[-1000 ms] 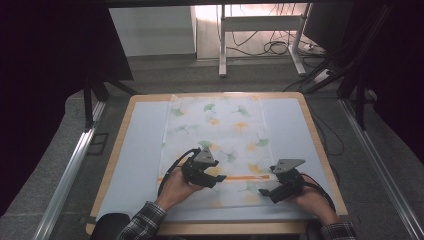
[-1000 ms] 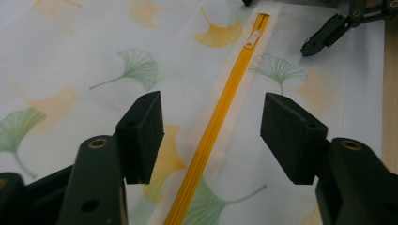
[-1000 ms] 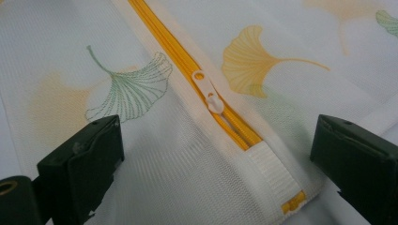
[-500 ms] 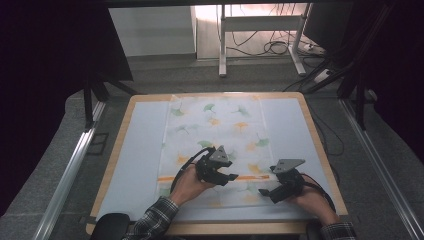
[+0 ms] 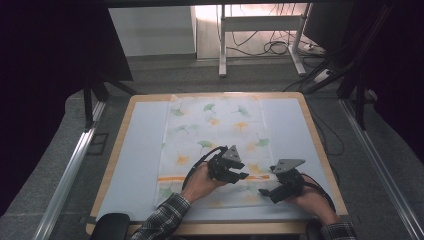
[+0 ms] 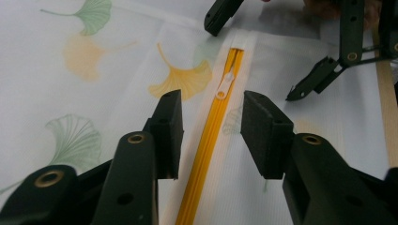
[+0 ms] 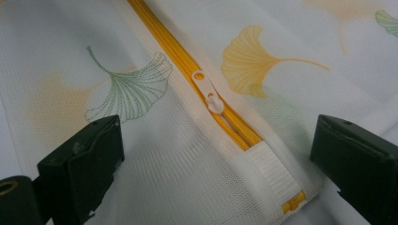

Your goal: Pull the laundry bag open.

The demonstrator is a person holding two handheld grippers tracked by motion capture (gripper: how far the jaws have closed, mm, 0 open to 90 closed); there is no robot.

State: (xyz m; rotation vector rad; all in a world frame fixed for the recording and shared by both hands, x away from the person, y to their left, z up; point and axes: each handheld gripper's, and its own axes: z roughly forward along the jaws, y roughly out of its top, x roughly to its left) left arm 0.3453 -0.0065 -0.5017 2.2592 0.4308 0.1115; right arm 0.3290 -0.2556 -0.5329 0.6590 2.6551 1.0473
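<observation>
Surface [image 5: 140, 150] pale, wood-edged. White mesh laundry bag [image 5: 215, 135] with ginkgo-leaf print lies flat along surface middle, running 12 to 6 o'clock. Orange zipper [image 5: 172, 178] crosses bag near its 6 o'clock end. Left gripper [image 5: 243, 176] over zipper, jaws spread either side of orange tape, just been closing, pads not on it. Right gripper [image 5: 263, 191] at 4 o'clock of left gripper, jaws wide apart, nothing pinched. White zipper pull [image 7: 209, 93] near zipper's closed end, between both grippers.
</observation>
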